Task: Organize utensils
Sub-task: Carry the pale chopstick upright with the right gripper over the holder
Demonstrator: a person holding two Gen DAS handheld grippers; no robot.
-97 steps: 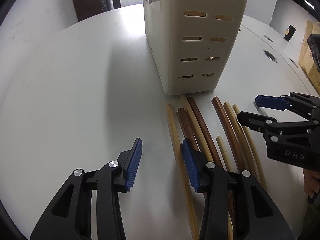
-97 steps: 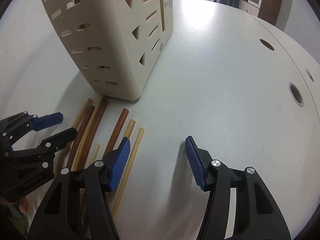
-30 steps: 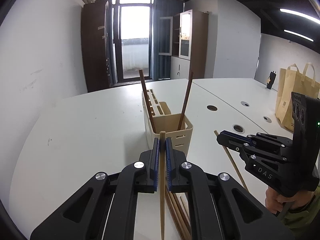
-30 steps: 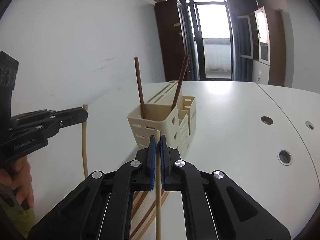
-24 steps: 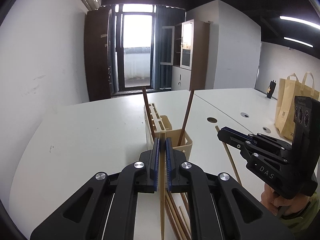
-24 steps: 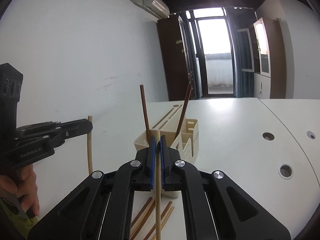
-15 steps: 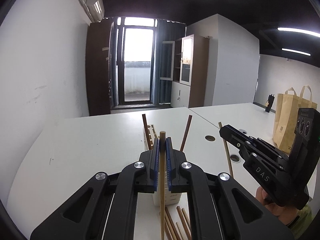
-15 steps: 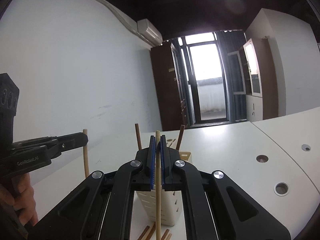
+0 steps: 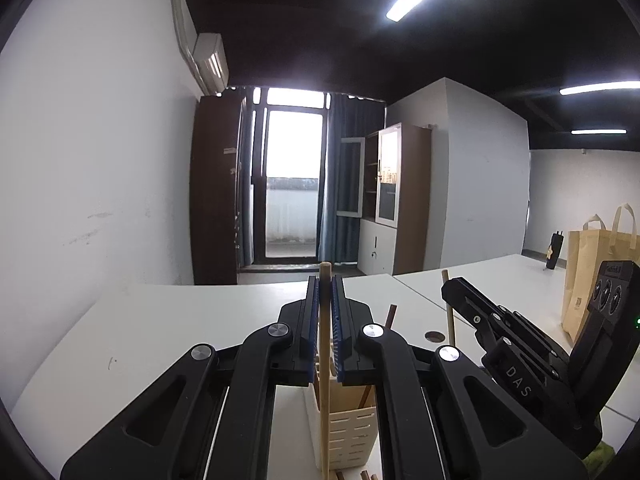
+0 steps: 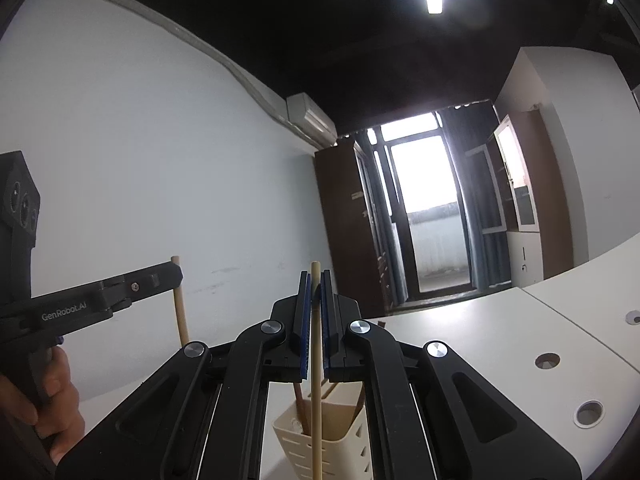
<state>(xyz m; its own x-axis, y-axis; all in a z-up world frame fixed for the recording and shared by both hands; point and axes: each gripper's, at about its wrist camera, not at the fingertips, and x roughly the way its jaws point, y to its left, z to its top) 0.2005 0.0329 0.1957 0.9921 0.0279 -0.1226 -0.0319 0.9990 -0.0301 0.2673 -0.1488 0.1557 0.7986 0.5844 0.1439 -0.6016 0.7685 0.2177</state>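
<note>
above the holder, one chopstick in each set of tongs

between the blue pads of the left tongs point(image 9: 325, 280) a pale chopstick point(image 9: 324, 360) stands upright, clamped tight. the right tongs point(image 10: 315, 276) pinch a second pale stick point(image 10: 316, 380) the same way. just below and beyond both tips sits the cream holder point(image 9: 352, 432) on the white table point(image 9: 160, 328), two brown sticks point(image 9: 390, 316) leaning inside it.

The left gripper point(image 9: 325, 320) points about level, its blue pads point(image 9: 313, 328) clamped on an upright stick. The right gripper point(image 10: 315, 316) tips slightly upward, jaws likewise pinched on an upright stick. A hand point(image 10: 48, 396) grips the left gripper's handle.
</note>
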